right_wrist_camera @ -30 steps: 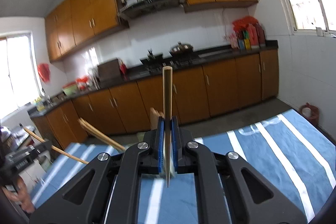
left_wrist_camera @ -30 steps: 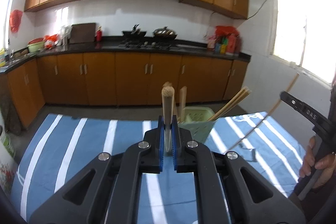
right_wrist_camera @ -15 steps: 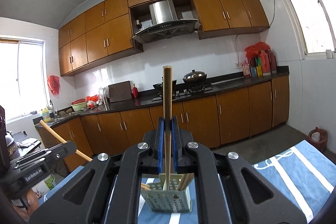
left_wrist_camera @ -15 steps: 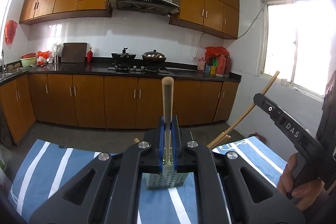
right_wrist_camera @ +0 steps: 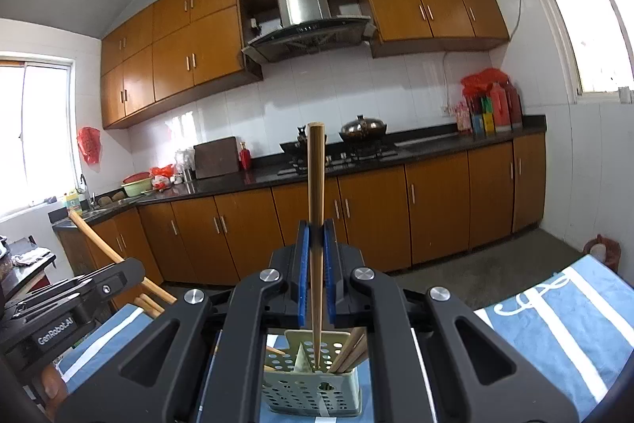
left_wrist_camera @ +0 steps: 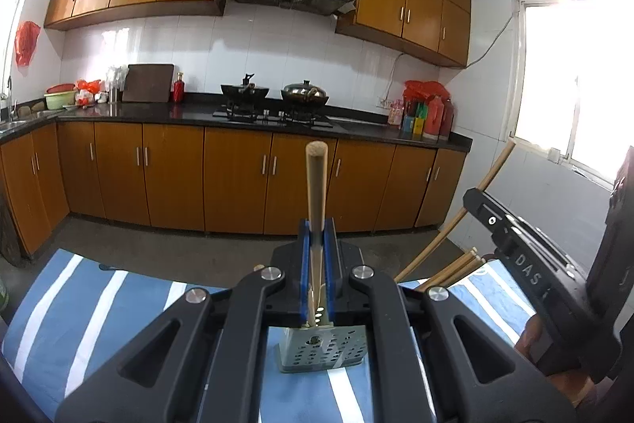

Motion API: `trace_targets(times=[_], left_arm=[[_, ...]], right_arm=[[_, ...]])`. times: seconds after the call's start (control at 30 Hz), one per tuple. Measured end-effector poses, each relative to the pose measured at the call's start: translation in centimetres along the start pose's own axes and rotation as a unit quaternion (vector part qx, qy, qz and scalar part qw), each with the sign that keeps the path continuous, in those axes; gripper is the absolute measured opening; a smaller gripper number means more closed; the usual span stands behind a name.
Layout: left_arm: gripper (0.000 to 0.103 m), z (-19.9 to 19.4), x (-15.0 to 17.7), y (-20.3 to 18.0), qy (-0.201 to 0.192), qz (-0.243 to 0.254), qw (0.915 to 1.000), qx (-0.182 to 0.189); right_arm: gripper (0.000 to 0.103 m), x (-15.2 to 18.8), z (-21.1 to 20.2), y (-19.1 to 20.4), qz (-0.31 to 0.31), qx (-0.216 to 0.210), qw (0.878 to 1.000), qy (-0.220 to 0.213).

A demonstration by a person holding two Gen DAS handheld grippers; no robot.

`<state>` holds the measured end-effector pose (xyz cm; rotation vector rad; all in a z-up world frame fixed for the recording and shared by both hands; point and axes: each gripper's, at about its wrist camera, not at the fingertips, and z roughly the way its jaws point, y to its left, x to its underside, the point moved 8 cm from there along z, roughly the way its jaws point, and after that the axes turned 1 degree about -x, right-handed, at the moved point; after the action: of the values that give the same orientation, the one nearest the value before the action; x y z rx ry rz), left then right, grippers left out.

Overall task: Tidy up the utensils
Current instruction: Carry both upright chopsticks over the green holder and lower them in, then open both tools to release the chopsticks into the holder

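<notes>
- Your left gripper (left_wrist_camera: 316,264) clamps an upright chopstick (left_wrist_camera: 316,193), tip over the holder (left_wrist_camera: 321,347).
- Your right gripper (right_wrist_camera: 316,264) clamps another stick (right_wrist_camera: 316,205), tip inside the holder on the striped worktop (right_wrist_camera: 554,324).

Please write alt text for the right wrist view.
The right gripper holds a chopstick upright, its tip over a perforated holder with more chopsticks, on a blue striped cloth. Kitchen cabinets stand behind.

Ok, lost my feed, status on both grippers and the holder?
Left gripper shut on a chopstick. Right gripper shut on another chopstick. Both tips over the holder, some chopsticks already inside. Nothing in the way.
</notes>
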<state>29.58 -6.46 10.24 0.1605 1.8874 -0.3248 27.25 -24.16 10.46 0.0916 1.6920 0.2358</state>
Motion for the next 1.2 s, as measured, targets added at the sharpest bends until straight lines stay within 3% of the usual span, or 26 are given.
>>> trace_targets(times=[0.4, 0.43, 0.5, 0.53, 0.67, 0.97, 1.03, 1.2], left_arm=[[0.008, 2.3, 1.8, 0.3, 0.017, -0.002, 0.9998, -0.005], [0.010, 2.2, 1.8, 0.3, 0.017, -0.004, 0.9998, -0.005], [0.014, 2.0, 1.8, 0.3, 0.017, -0.007, 0.9998, -0.006], [0.017, 1.9, 1.7, 0.4, 0.015, -0.008, 0.9998, -0.007], [0.022, 1.0, 1.3, 0.7, 0.009, -0.014, 0.9998, -0.010], [0.053, -4.2, 1.6, 2.4, -0.009, -0.024, 0.9993, -0.026], [0.066, -5.8, 2.5, 3.1, -0.009, -0.021, 0.9990, -0.037], [0.094, -9.1, 5.0, 4.0, -0.013, 0.002, 0.9978, -0.065]], right_arm=[[0.010, 1.8, 1.2, -0.1, 0.005, -0.004, 0.999, 0.032], [0.013, 1.8, 1.1, -0.2, 0.006, -0.003, 0.999, 0.033], [0.034, 1.6, 0.7, -0.4, 0.008, 0.001, 1.000, 0.030], [0.038, 1.6, 0.4, -0.5, 0.009, 0.003, 1.000, 0.027], [0.039, 1.1, -0.8, -0.9, 0.009, 0.008, 1.000, 0.023], [0.074, 0.7, -5.3, -1.9, -0.003, 0.025, 1.000, 0.011], [0.086, 1.2, -6.8, -2.1, -0.005, 0.024, 1.000, 0.013], [0.101, 2.9, -9.5, -1.9, -0.011, 0.026, 0.999, 0.021]])
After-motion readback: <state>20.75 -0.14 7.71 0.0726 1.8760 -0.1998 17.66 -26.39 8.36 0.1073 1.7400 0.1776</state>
